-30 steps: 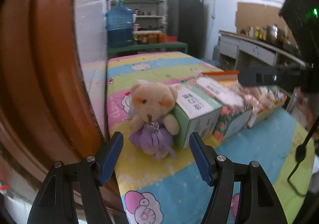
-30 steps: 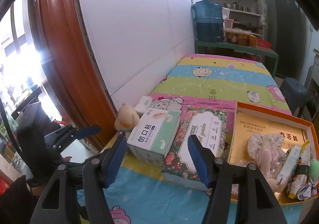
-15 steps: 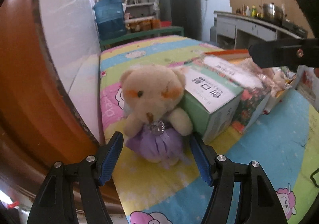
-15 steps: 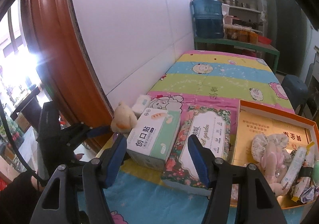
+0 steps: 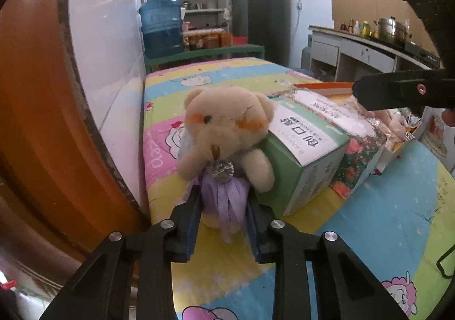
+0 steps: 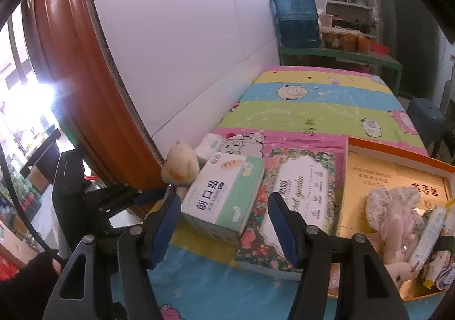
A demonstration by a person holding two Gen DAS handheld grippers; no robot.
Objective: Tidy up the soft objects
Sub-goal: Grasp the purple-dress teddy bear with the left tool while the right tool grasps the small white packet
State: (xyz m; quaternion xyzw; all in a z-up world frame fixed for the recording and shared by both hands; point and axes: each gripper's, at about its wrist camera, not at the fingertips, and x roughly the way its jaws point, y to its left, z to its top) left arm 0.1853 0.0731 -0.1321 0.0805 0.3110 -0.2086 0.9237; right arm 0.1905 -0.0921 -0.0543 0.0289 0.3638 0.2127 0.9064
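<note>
Between the blue pads of the left tongs (image 5: 223, 206), whose jaws have just been closing, sits the purple skirt of a small teddy bear (image 5: 227, 135), pressed on both sides. The bear stands on the striped cartoon sheet (image 5: 236, 268) beside the white wall, leaning on a green and white box (image 5: 305, 160). The right tongs (image 6: 224, 226) hang apart over that box and a flowered box (image 6: 295, 192), gripping nothing. An orange tray (image 6: 398, 158) beside them holds other soft toys.

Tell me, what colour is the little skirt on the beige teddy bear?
Pale purple, a gauzy frilled skirt on the beige teddy bear; it shows best in the left wrist view.
</note>
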